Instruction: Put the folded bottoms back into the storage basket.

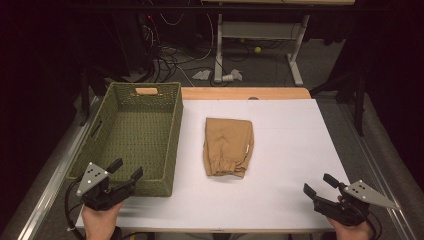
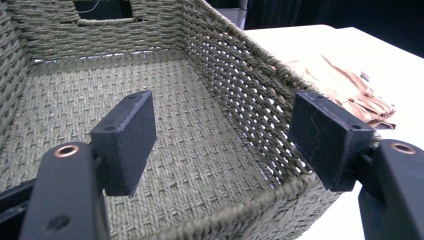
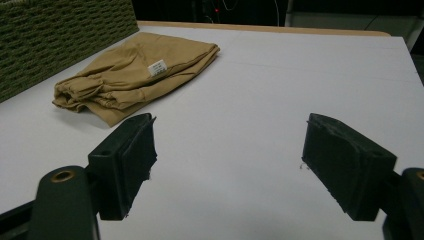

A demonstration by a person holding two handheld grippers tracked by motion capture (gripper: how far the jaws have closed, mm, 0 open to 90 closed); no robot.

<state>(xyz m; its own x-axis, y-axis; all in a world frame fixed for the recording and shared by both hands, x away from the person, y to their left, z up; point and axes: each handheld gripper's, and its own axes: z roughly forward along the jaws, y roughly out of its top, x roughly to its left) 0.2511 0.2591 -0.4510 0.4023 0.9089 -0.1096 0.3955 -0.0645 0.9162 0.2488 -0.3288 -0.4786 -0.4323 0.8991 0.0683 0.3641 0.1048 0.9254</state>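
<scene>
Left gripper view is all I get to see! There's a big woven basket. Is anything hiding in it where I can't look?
Observer: No. From the high view the whole green woven basket has nothing in it.
Operator: What's the tan stuff past the basket wall?
Observer: A folded tan garment on the white table, with a small white label on top.
Operator: Where's my other hand-held gripper?
Observer: The right hand-held gripper is at the table's near right corner, jaws open, apart from the garment.
</scene>
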